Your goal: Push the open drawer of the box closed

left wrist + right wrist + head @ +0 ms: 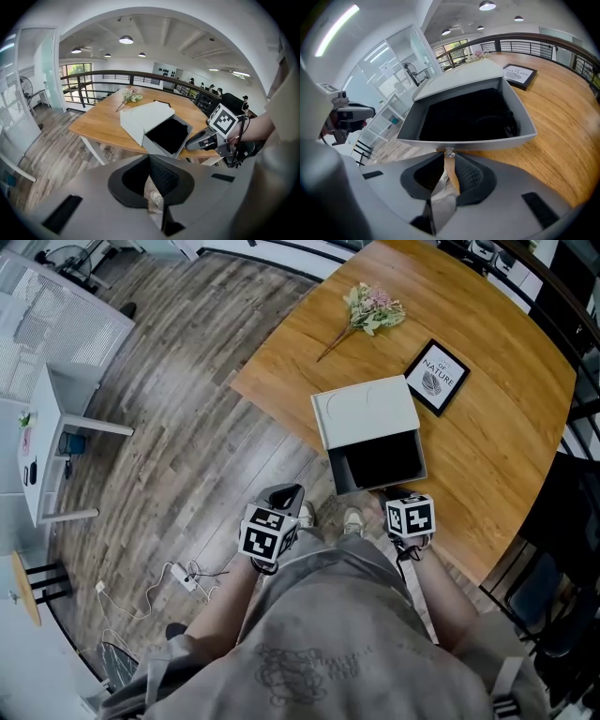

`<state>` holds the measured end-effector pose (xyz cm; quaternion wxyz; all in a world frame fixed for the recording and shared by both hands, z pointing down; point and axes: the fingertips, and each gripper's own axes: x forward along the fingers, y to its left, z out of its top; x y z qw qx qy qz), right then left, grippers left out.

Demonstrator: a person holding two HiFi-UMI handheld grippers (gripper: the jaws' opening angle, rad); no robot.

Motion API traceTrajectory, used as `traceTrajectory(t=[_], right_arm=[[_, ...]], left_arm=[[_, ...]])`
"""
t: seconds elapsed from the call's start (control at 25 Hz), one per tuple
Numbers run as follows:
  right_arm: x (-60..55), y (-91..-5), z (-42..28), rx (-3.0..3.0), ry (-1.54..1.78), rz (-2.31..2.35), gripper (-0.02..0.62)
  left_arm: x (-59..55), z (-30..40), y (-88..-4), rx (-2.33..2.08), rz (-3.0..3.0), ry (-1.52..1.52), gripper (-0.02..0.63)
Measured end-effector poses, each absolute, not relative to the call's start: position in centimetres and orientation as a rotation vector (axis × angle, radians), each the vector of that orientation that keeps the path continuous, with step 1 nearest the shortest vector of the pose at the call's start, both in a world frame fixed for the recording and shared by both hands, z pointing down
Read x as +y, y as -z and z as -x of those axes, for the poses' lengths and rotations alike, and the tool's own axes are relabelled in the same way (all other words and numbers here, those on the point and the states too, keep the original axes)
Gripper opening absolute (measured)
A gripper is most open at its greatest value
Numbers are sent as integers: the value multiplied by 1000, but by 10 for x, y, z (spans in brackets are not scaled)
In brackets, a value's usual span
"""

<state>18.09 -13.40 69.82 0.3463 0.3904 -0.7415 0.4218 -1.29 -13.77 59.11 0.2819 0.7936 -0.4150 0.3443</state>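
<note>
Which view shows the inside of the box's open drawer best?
The right gripper view: the drawer fills the middle of the frame, its dark interior and front wall seen close. The head view shows it small, from above; the left gripper view shows it at a distance, from one side.

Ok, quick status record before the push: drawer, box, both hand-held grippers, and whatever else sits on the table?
drawer: open, pulled out of the box toward the person, dark inside
white box: on the wooden table, near its edge
right hand-held gripper: at the drawer front, jaws nearly together, tips by its small knob; pinch unclear
left hand-held gripper: off the table, apart from the box, jaws together, nothing held
other items: framed picture and flowers, beyond the box
</note>
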Motion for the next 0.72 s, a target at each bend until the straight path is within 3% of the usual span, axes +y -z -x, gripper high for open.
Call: traceTrajectory(t=[0.72], right_arm=[[-201, -671, -171, -1921, -998, -1136, 44]], left_arm=[[-156, 66, -581, -1058, -2158, -918, 17]])
